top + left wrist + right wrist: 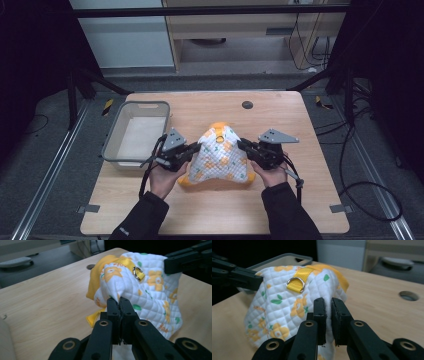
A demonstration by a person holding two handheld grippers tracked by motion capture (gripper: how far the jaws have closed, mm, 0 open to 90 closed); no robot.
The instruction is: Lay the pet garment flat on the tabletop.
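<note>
A small quilted garment (220,157), white cloth stitched in a diamond grid and printed with orange flowers and green leaves, hangs stretched between the two grippers above the pale wood-grain table (300,125). The left gripper (196,148) has its black jaws pinched nearly together on a puckered fold at the garment's left edge; in the left gripper view that fold (117,293) bunches into a soft peak right at the jaw tips. The right gripper (241,144) clamps the opposite edge, a thin layer of white padding pressed between its flat, matte jaws, as the right gripper view shows (327,307). Between the two grippers, near the garment's top, a glossy yellow webbing strap (303,273) carries a silver metal D-ring (295,283). A ribbed orange-yellow trim (186,181) borders the cloth and peeks out below the left gripper. Beyond the left gripper, well off to its outer side, sits a grey rectangular plastic tub (112,137) with rounded corners. Each gripper bears a grey three-cornered plate on top and trails a black cable.
</note>
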